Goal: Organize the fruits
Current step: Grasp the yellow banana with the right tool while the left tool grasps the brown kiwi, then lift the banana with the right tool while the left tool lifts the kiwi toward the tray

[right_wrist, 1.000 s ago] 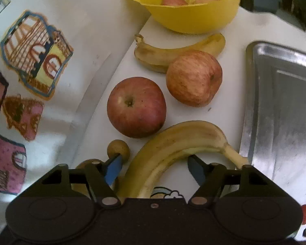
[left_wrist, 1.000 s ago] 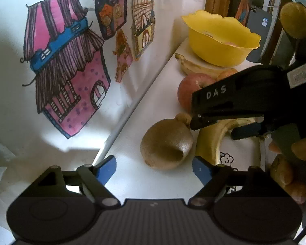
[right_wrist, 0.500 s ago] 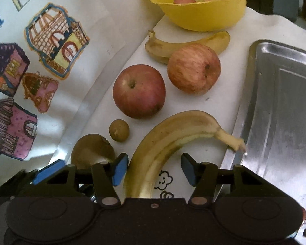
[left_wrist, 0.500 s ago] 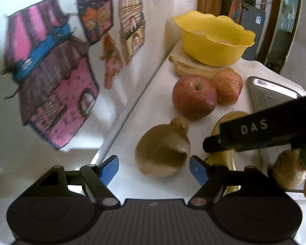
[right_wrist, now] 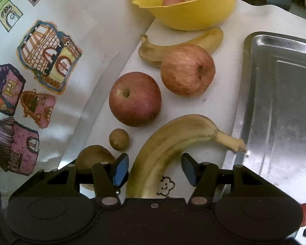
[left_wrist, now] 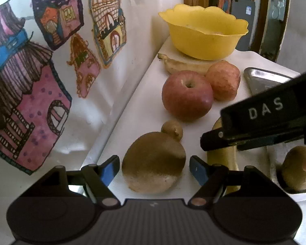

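Observation:
My left gripper (left_wrist: 154, 168) is open with a brown kiwi (left_wrist: 153, 161) between its fingers, on the white counter. A small round brown fruit (left_wrist: 172, 129) sits just behind it. My right gripper (right_wrist: 155, 168) is open around the lower end of a yellow banana (right_wrist: 173, 138); the fingers stand apart from its sides. Two red apples (right_wrist: 134, 99) (right_wrist: 187, 69) and a second banana (right_wrist: 179, 42) lie beyond. The yellow bowl (right_wrist: 193, 14) at the back holds several fruits. The right gripper's body (left_wrist: 265, 118) crosses the left wrist view.
A steel tray (right_wrist: 279, 102) lies to the right of the fruits. Another kiwi (left_wrist: 297, 168) sits on the tray's near end in the left wrist view. A white wall with house drawings (left_wrist: 40, 71) runs close along the left of the counter.
Both grippers have moved. The right gripper has pulled back and closed partly around the banana's lower end. The left gripper has come closer around the kiwi.

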{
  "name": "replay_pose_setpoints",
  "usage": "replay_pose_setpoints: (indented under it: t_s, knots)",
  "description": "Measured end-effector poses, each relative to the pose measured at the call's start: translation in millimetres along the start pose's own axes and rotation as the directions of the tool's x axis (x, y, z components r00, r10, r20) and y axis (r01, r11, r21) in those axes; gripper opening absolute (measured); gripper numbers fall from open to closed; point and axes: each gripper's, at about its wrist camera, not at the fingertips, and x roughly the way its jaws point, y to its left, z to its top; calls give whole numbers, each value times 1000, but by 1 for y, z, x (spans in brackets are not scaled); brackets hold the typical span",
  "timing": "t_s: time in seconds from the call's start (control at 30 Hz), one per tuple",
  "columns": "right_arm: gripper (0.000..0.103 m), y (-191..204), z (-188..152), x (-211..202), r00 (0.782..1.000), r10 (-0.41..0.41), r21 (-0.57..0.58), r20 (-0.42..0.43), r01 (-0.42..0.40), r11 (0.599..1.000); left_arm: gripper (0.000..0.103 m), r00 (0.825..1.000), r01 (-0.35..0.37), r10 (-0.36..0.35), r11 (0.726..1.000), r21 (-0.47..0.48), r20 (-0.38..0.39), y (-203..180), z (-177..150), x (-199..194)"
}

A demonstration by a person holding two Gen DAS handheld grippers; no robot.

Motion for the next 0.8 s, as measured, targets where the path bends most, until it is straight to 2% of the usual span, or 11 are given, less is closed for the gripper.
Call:
replay_pose_setpoints:
  t_s: [0.07, 0.1, 0.2, 0.5, 0.8]
  knots:
    - [60, 3, 0, 0, 1000, -12, -6, 5, 12, 1000, 67, 1000, 0, 0, 1000, 5, -5, 0, 0, 3]
    - [60, 4, -2, 0, 1000, -15, -6, 8, 15, 1000, 67, 1000, 4, -4, 1000, 4, -2, 0, -1, 2]
    - [53, 4, -4, -2, 999, -26, -5, 19, 27, 1000, 66, 1000, 2, -2, 1000, 9, 4, -1, -3, 2]
    - [44, 4, -11, -3, 1000, -11, 23, 17, 11, 1000, 66, 999, -30, 29, 999, -45, -29, 6, -25, -18]
    - [36, 15, -39, -9, 999, 35, -10, -14, -35, 999, 66, 995, -67, 61, 995, -78, -73, 20, -50, -43]
